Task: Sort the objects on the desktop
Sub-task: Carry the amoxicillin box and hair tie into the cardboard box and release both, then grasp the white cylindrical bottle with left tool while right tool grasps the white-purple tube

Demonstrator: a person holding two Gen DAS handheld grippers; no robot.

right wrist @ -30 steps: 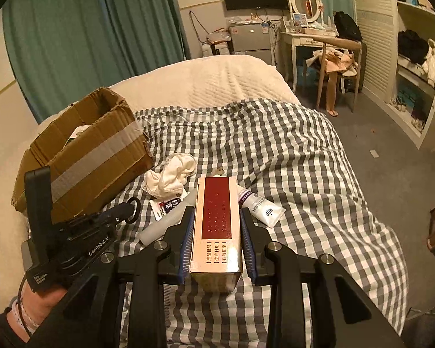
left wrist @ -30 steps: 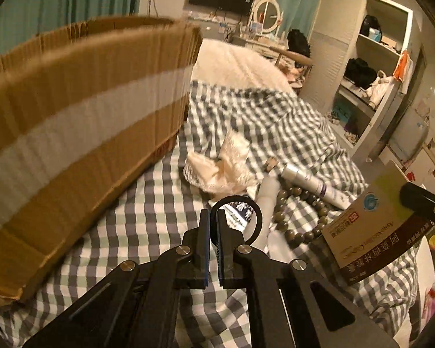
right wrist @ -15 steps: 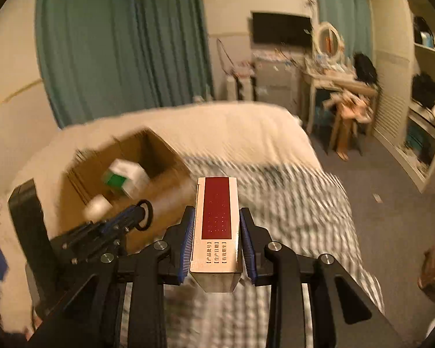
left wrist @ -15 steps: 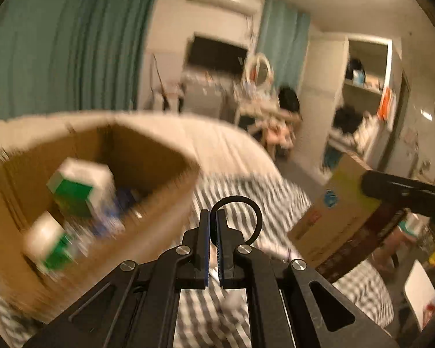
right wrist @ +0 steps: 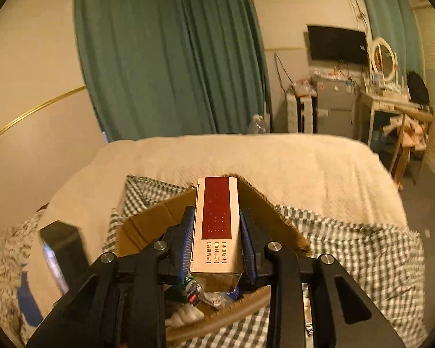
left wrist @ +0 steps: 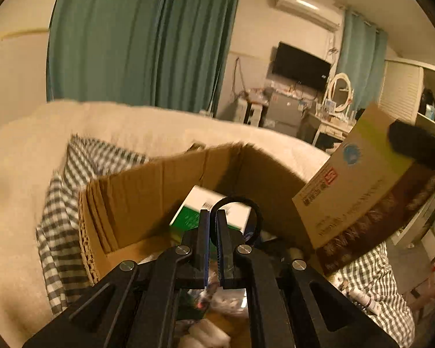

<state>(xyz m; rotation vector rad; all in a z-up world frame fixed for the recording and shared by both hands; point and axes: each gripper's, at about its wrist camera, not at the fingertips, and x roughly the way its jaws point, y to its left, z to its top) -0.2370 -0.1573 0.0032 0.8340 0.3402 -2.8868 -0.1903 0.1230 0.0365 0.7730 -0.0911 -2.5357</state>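
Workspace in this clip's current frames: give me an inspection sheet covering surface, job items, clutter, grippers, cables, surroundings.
Surface: bed with cream blanket and checked sheet.
Job's things: open cardboard box on the bed, holding a green-and-white carton and blurred small items; red-panel medicine box held over it.
Clutter: a tube on the sheet beside the box.
Grippers: left gripper shut on a black ring, above the box; right gripper shut on the medicine box.
Cables: wires hanging below the wall TV.
Surroundings: teal curtains, air conditioner, dressing table with round mirror.
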